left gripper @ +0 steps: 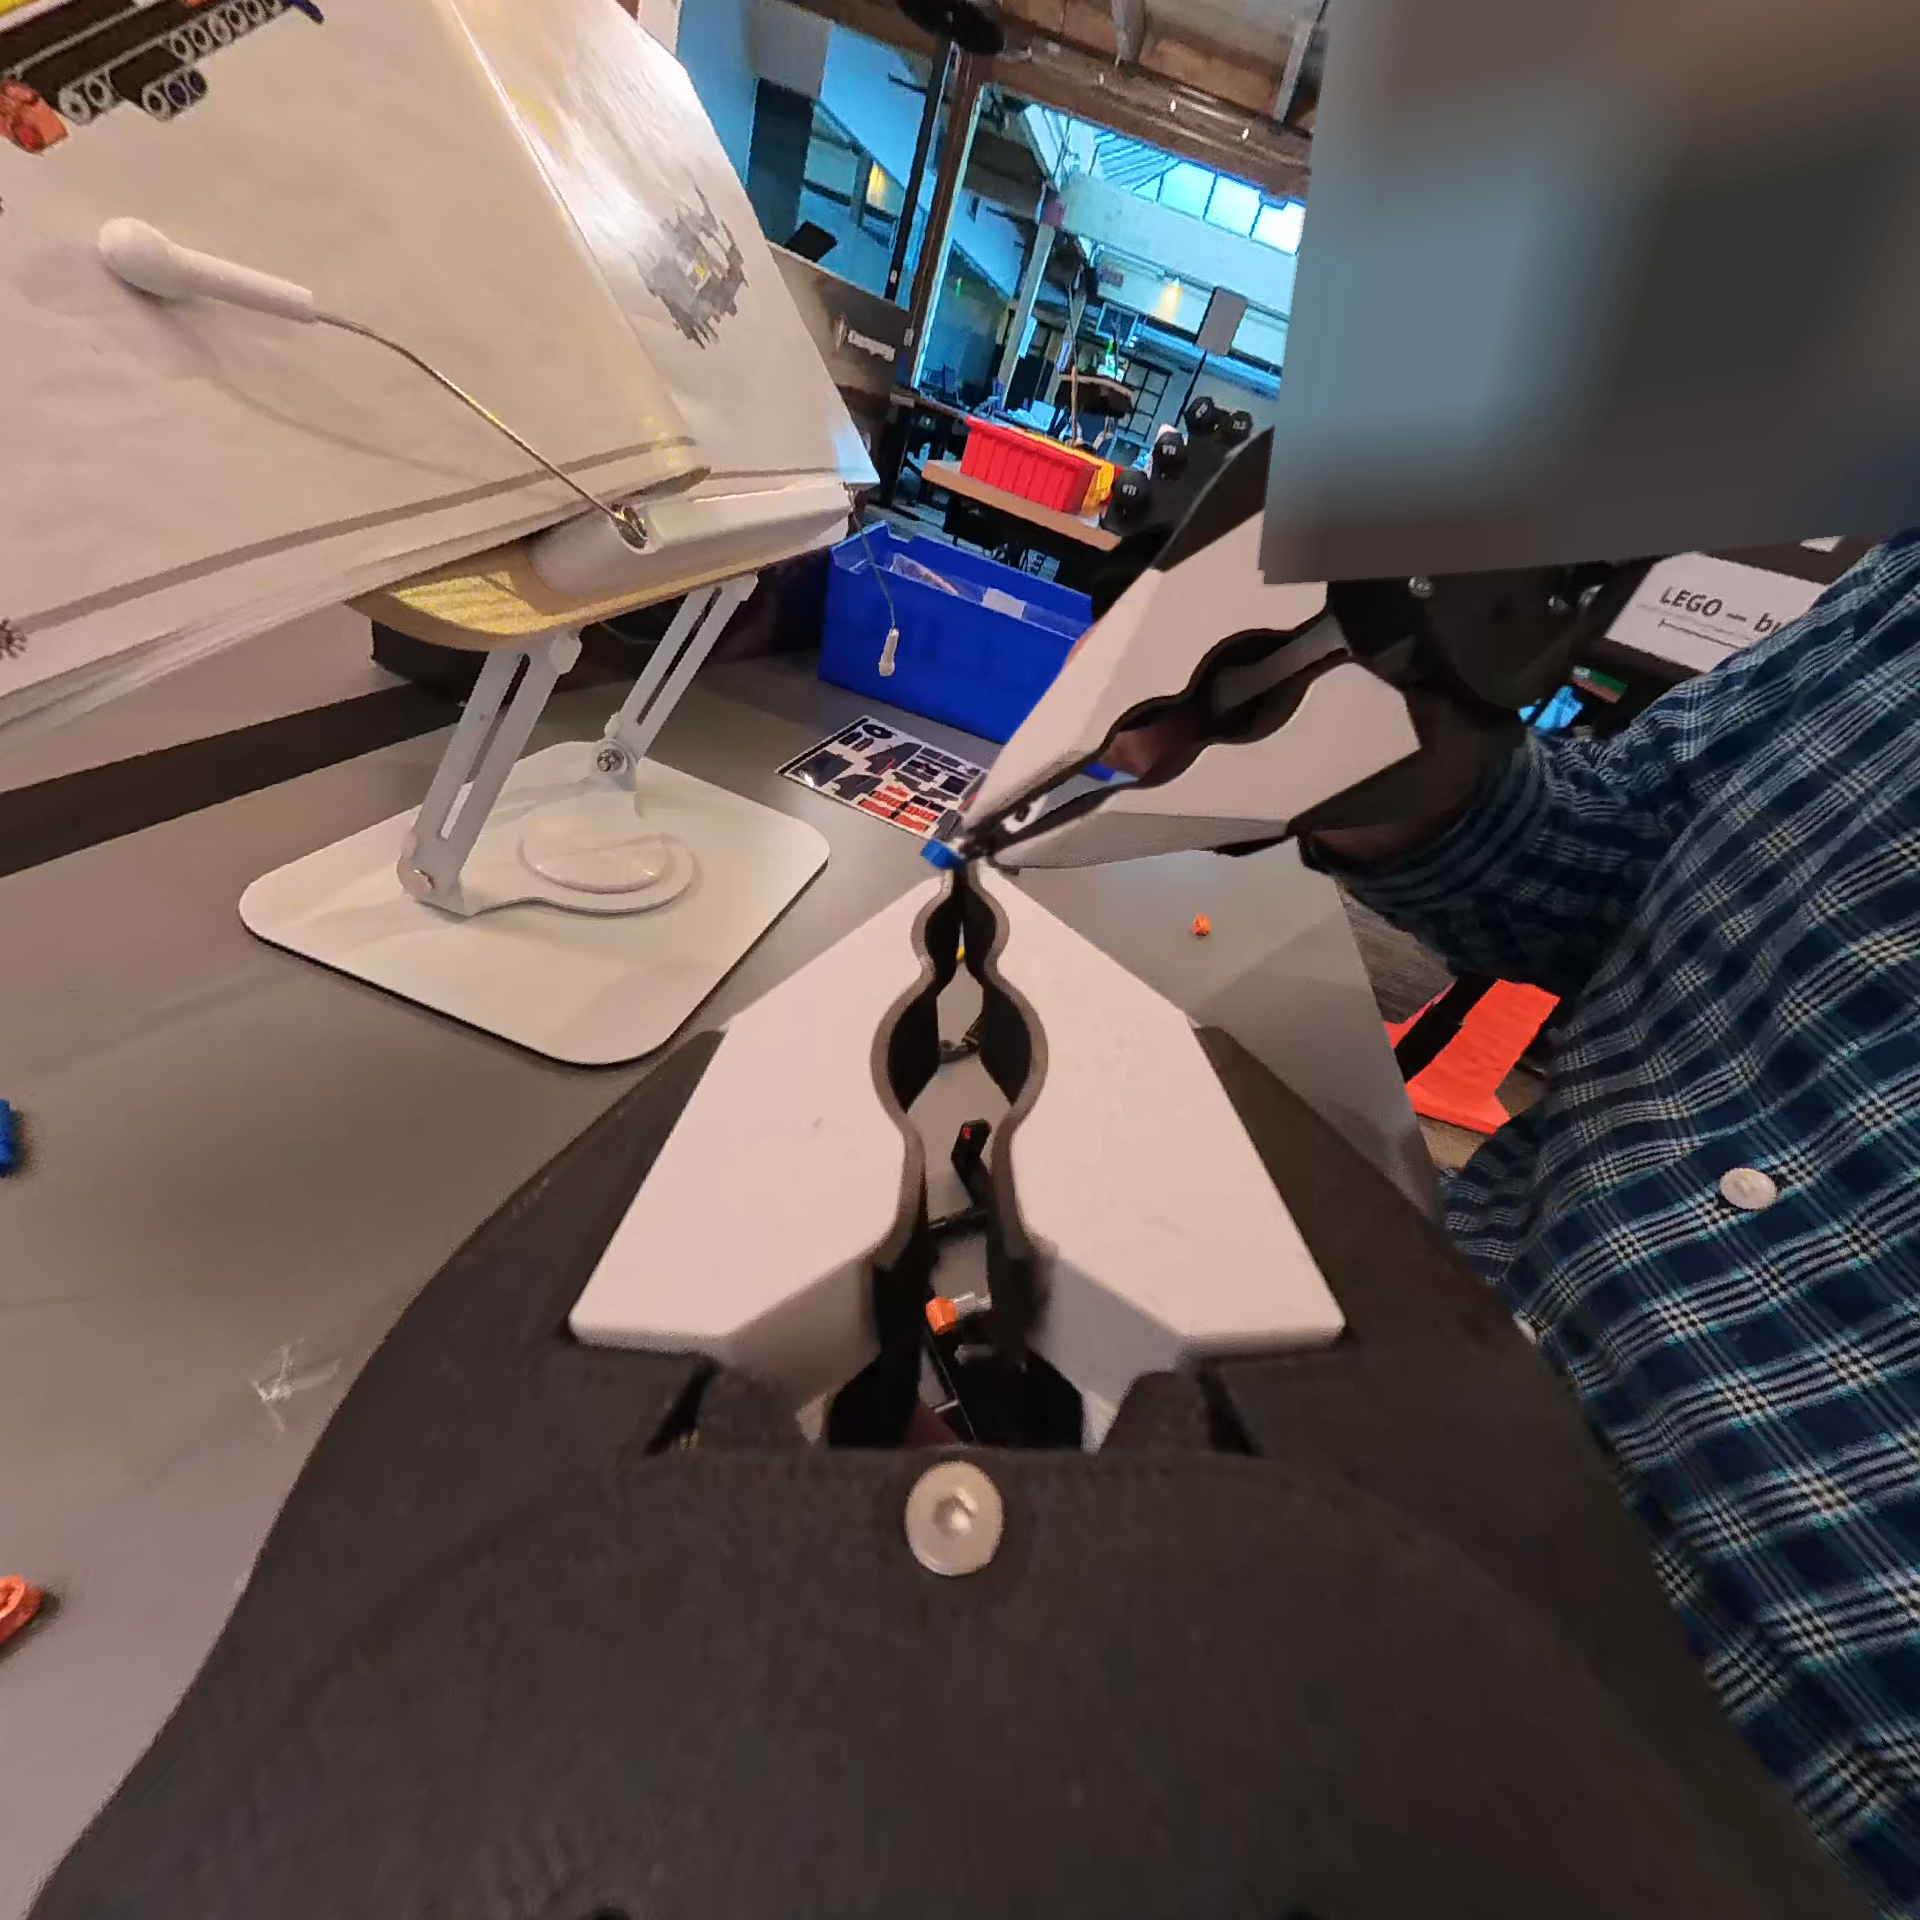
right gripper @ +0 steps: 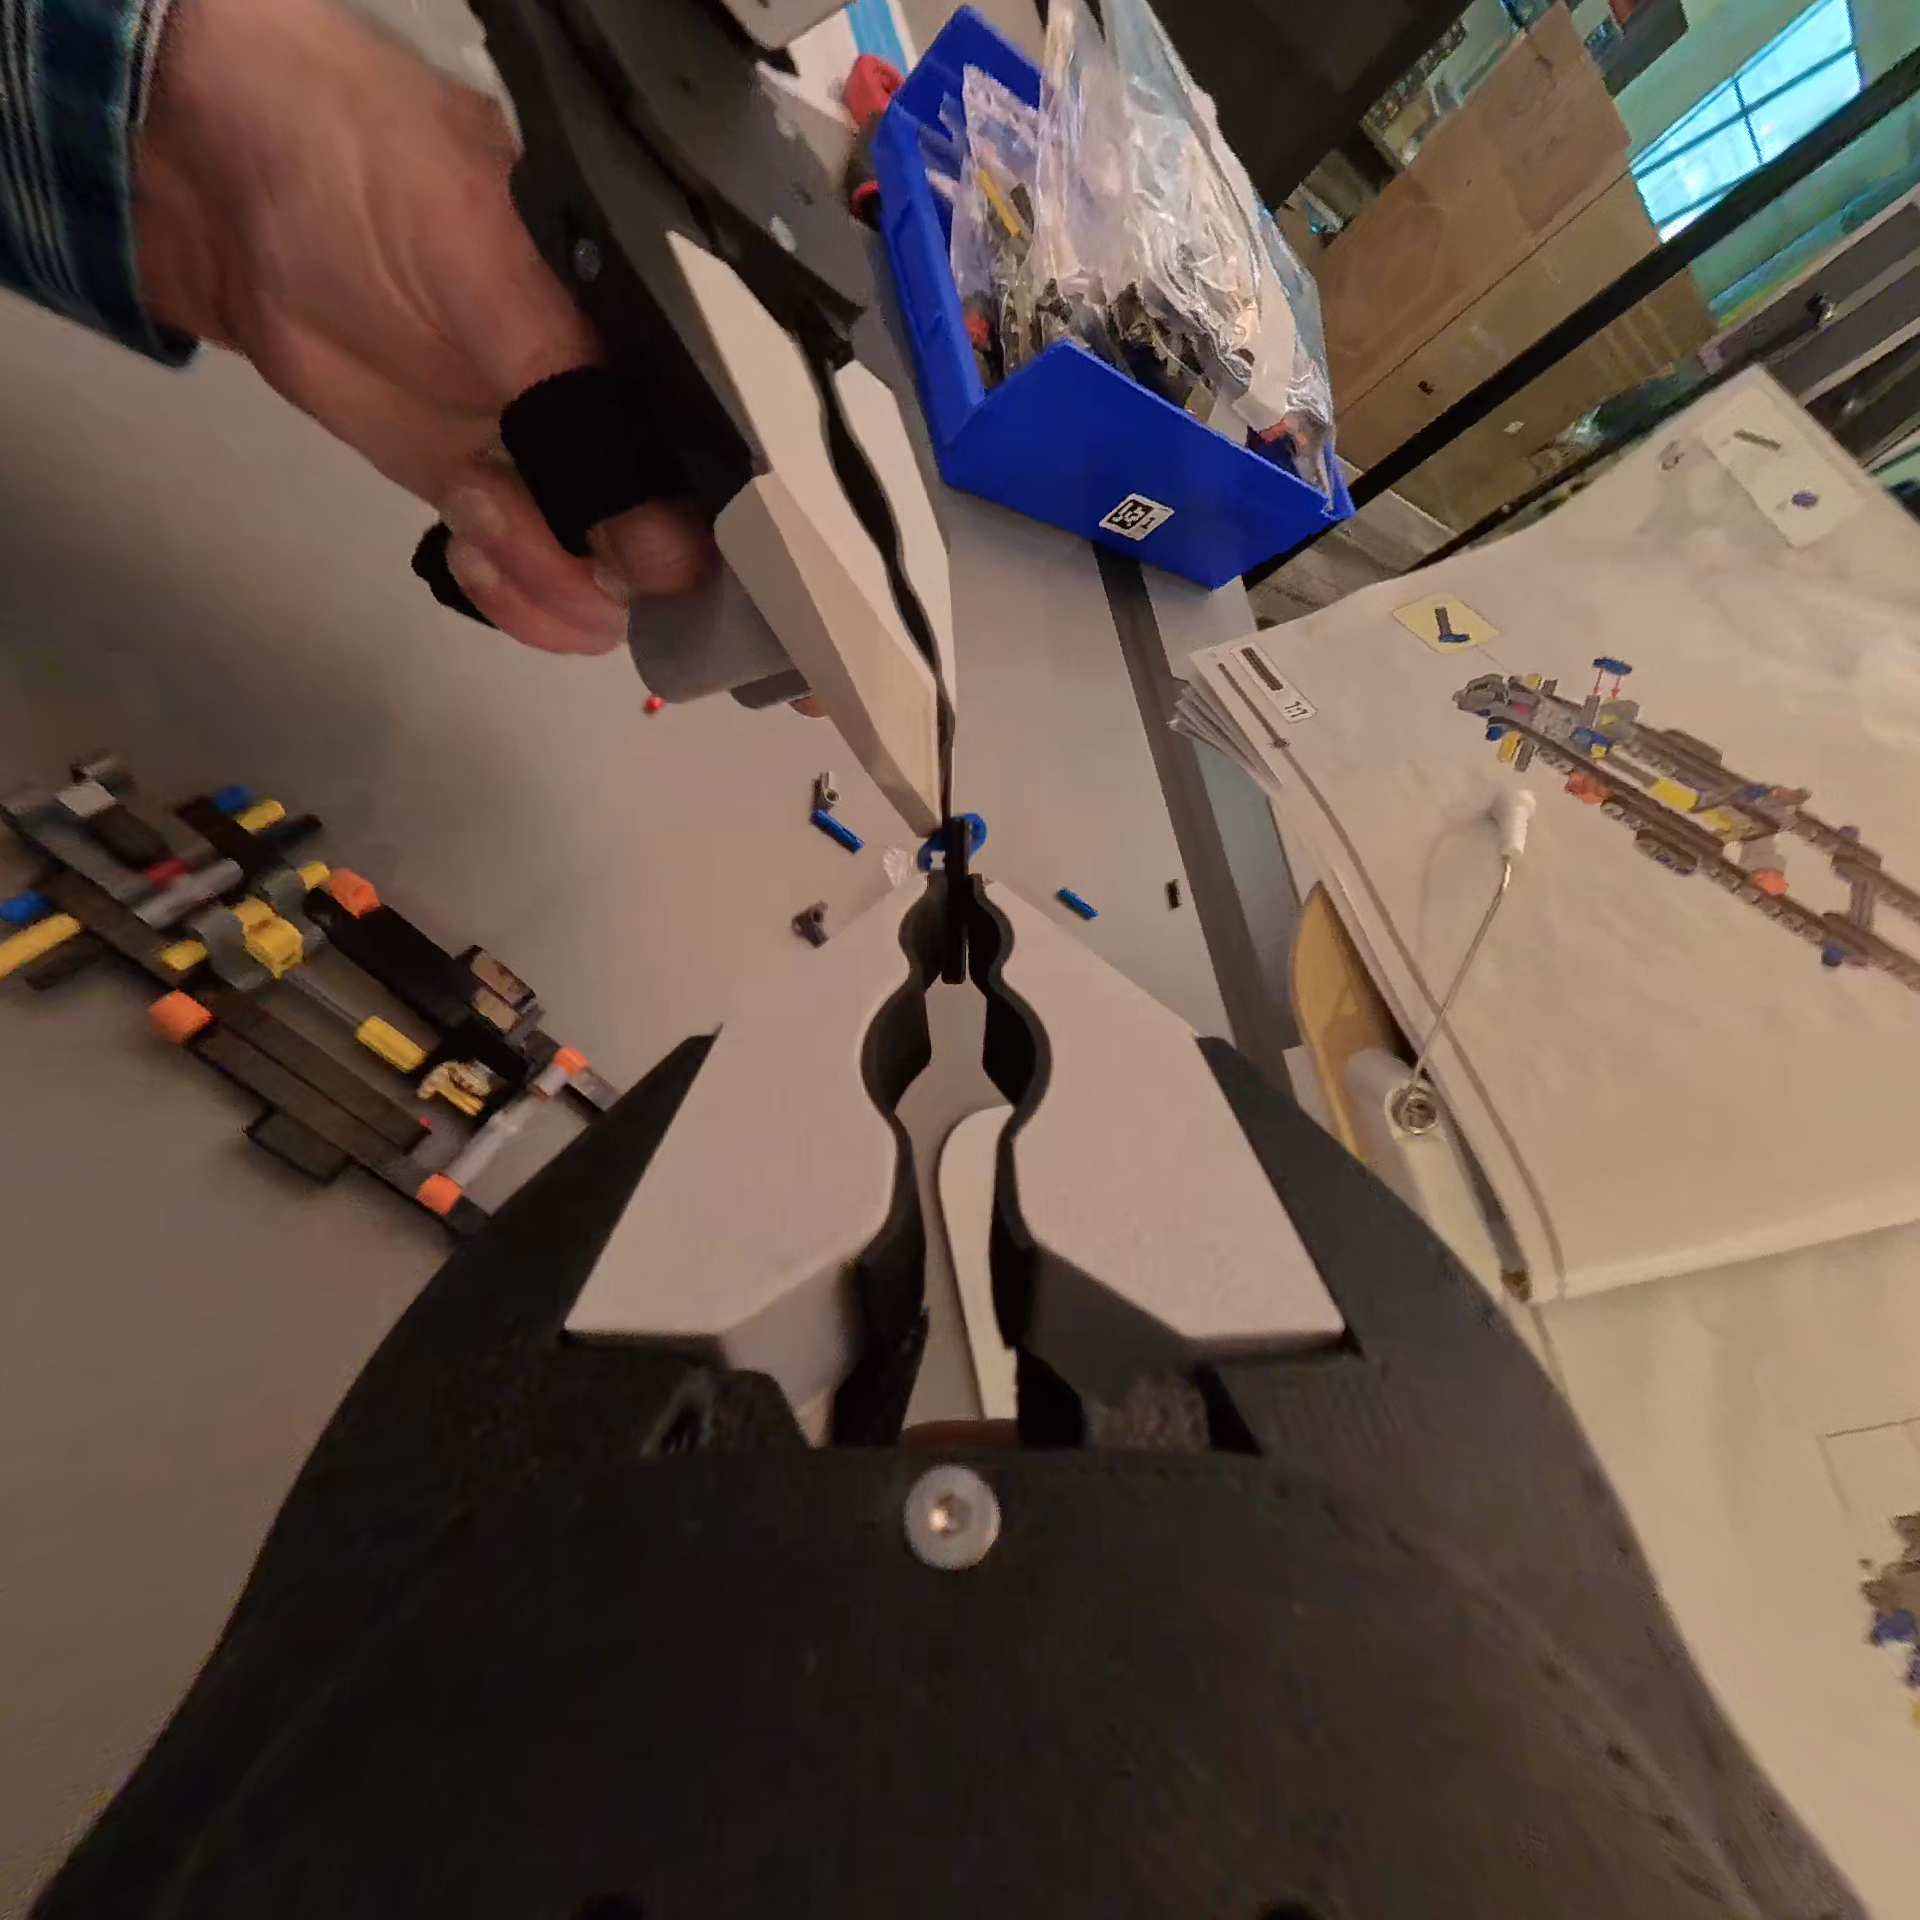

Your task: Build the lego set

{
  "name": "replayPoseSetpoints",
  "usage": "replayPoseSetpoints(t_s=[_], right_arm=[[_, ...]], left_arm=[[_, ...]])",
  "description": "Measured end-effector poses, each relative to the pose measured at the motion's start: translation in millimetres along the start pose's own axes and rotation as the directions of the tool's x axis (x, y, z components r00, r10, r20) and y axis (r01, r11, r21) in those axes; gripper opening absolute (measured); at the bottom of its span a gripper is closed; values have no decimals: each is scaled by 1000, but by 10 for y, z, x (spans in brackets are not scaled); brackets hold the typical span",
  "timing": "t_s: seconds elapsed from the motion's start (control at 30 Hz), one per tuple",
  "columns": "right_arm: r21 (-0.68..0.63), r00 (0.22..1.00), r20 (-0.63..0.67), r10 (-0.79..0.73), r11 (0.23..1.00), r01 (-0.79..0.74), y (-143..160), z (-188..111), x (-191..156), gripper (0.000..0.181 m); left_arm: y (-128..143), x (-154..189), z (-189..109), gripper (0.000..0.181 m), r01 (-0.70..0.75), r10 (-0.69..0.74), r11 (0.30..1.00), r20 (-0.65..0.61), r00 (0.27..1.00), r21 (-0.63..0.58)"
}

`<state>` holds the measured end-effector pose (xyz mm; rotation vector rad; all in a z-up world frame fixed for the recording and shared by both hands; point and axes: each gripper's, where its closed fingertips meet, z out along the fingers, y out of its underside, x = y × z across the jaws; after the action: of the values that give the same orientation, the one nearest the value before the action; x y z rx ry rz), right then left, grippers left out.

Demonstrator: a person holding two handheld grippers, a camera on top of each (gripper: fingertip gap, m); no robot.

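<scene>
My left gripper [left gripper: 956, 883] and right gripper [right gripper: 951, 896] meet tip to tip above the grey table. The right gripper is shut on a thin black pin [right gripper: 953, 930] that stands up between its pads. A small blue piece [right gripper: 962, 834] sits on the pin's far end. The left gripper [right gripper: 940, 821] comes in from the upper left, shut, its tips pinching that blue piece [left gripper: 938, 852]. In the left wrist view the right gripper [left gripper: 977, 840] reaches in from the right. The partly built black, grey, yellow and orange model [right gripper: 260, 987] lies on the table to the left.
The open instruction book [left gripper: 364, 364] rests on a white stand [left gripper: 540, 935]; it also shows at right [right gripper: 1558, 883]. A blue bin [right gripper: 1091, 436] of bagged parts stands behind. A sticker sheet [left gripper: 894, 774] and loose blue pins [right gripper: 836, 831] lie nearby. A plaid sleeve [left gripper: 1714, 1039] fills the right. Both grippers' tips are close together, under 4 cm apart.
</scene>
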<state>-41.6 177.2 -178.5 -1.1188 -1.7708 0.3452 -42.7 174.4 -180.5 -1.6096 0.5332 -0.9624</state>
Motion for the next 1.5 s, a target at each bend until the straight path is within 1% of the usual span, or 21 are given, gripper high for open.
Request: replayPoseSetpoints(t_s=[0.1,0.2,0.27,0.4,0.5,0.53,0.57,0.67,0.8,0.83,0.9,0.93,0.97,1.03,1.07,1.13,1.2,1.27,1.33,1.4,1.5], right_arm=[[-30,999,7,-45,999,45,30,23,-25,0],[-32,999,40,0,999,2,104,-6,-53,0],[-49,997,76,30,998,-26,211,-18,-105,0],[-104,993,77,91,991,-83,525,-124,-48,0],[-138,992,97,82,988,-69,686,-144,-86,0],[-150,992,101,80,987,-64,728,-140,-107,0],[-155,991,107,85,986,-68,757,-136,-131,0],[-170,989,108,102,982,-82,848,-133,-188,0],[-172,984,104,143,977,-123,947,-168,-237,0],[-172,983,103,154,976,-135,970,-181,-244,0],[-170,979,98,178,972,-160,1016,-209,-255,0],[-167,977,98,191,971,-173,1035,-222,-262,0],[-164,975,96,202,969,-184,1052,-234,-269,0],[-159,971,94,220,966,-204,1089,-253,-283,0],[-156,969,94,228,965,-212,1106,-262,-292,0],[-149,966,95,241,963,-225,1136,-277,-305,0],[-141,963,99,252,961,-237,1161,-285,-312,0],[-134,961,98,258,960,-244,1184,-292,-306,0],[-127,960,98,263,960,-250,1198,-295,-297,0],[-119,960,94,265,960,-253,1203,-294,-286,0],[-111,962,84,259,962,-249,1201,-289,-259,0]], left_arm=[[54,-17,9,0,-11,11,999,11,1000,-37],[100,-24,-15,0,-8,9,998,17,1000,-57],[195,-46,-34,0,-23,27,994,32,999,-110],[421,-178,-160,0,-57,82,968,94,992,-246],[510,-259,-135,0,-84,130,947,130,983,-309],[546,-299,-102,3,-101,157,937,145,977,-335],[593,-365,-70,7,-129,203,918,167,965,-374],[756,-590,45,16,-215,357,834,201,912,-508],[859,-981,250,24,-249,473,758,244,847,-603],[871,-1095,297,25,-234,485,746,267,833,-624],[940,-1229,422,29,-201,482,717,265,835,-668],[962,-1343,459,31,-183,501,697,289,816,-693],[984,-1414,509,31,-173,508,688,297,809,-705],[1027,-1493,603,29,-118,471,694,324,821,-710],[1034,-1540,623,27,-102,473,689,339,813,-718],[1091,-1601,640,23,-74,480,659,343,807,-749],[1163,-1610,660,13,-38,453,647,344,822,-762],[1161,-1633,664,7,-13,439,646,358,824,-763],[1155,-1650,670,6,-1,436,640,361,825,-769],[1153,-1654,680,6,-5,435,642,359,826,-767],[1152,-1640,667,6,10,404,669,374,835,-743]])
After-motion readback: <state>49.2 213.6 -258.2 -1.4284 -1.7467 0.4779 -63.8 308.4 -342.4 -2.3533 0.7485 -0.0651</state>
